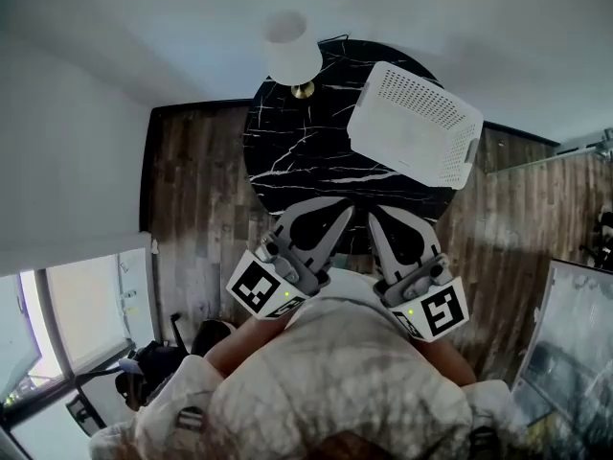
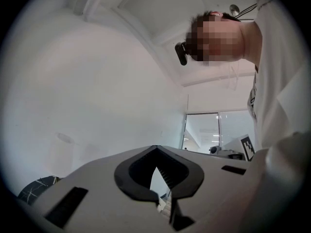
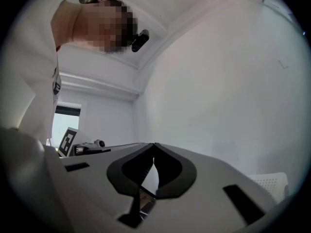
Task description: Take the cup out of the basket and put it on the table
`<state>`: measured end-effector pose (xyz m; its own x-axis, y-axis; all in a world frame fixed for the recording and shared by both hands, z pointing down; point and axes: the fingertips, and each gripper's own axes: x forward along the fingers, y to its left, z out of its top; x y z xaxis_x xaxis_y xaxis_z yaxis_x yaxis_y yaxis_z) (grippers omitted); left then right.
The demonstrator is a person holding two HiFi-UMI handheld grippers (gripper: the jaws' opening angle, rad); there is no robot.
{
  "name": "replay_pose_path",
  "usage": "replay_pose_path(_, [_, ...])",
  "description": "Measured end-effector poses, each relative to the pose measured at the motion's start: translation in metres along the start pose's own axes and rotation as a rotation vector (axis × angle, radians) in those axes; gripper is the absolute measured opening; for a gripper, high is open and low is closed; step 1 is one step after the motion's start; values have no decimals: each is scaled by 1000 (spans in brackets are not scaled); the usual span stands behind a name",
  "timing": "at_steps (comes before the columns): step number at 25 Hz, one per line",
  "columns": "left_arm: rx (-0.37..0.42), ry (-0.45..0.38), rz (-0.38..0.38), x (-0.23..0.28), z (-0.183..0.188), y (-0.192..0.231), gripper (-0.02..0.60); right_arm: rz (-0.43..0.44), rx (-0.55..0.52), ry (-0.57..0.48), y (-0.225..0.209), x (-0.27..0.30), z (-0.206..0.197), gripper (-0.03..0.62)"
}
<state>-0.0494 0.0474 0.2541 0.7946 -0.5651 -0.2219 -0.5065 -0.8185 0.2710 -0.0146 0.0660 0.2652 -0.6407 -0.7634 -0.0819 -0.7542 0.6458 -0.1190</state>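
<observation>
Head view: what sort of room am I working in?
Probably a living room or lounge: a round black marble table with a white-shaded lamp and a white basket on it, wood plank floor, white walls.

One basket (image 1: 417,123), one lamp (image 1: 292,51), one table (image 1: 306,156).

No readable text
You see only square markers (image 1: 257,290) on your left gripper (image 1: 330,207) and right gripper (image 1: 391,211).
</observation>
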Motion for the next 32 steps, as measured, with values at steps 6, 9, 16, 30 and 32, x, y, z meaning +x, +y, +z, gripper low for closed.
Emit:
replay_pose_path(6, [-36,-12,57,-12,2,54,6,32,9,61,0,48,-21,9])
replay_pose_path(9, [-55,-4,70,-12,-4,67,6,32,16,73,-4,58,-26,8])
replay_pose_path(16, [-65,8,67,6,-11,69,6,22,23,85,-23,57,-29,9])
replay_pose_path(30, [-24,64,-41,114,-32,19,6,-121,-25,-14,-123,-10,13,9])
replay_pose_path(32, [-20,76,-51,126,-37,15,6,-140,-25,-24,-136,-17,15,8])
